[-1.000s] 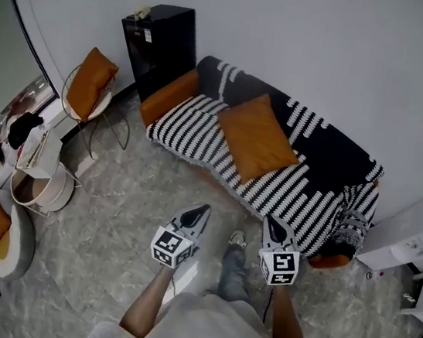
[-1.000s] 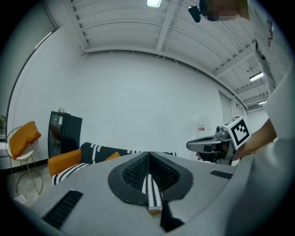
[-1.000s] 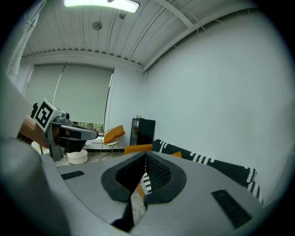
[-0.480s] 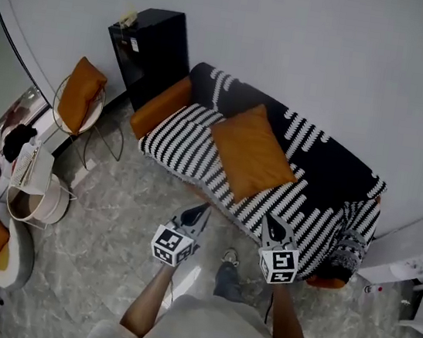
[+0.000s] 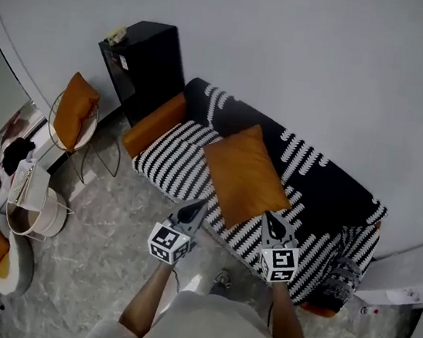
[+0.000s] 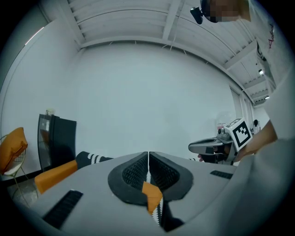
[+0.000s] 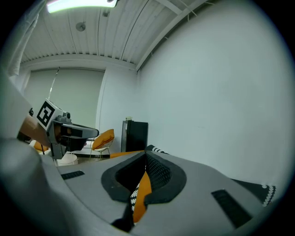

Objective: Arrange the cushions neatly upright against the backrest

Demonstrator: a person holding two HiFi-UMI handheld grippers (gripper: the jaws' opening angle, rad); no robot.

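A large orange cushion [image 5: 245, 178] lies flat on the seat of the black-and-white striped sofa [image 5: 183, 146], its far corner against the backrest. A second orange cushion [image 5: 154, 123] leans at the sofa's left end. My left gripper [image 5: 199, 204] and right gripper [image 5: 269, 218] hover side by side over the sofa's front edge, just short of the flat cushion. Both are shut and empty. In the left gripper view the jaws [image 6: 148, 159] meet, and a strip of the orange cushion [image 6: 152, 196] shows below them. The right gripper view shows its closed jaws [image 7: 146, 160] the same way.
A black cabinet [image 5: 144, 65] stands left of the sofa against the wall. Further left is a wire chair holding another orange cushion [image 5: 75, 110], and a round basket [image 5: 34, 208]. A white unit [image 5: 415, 273] sits at the sofa's right end.
The person has stepped closer to the sofa. Both grippers, still shut, have moved from over the floor to the sofa's front edge near the flat cushion.
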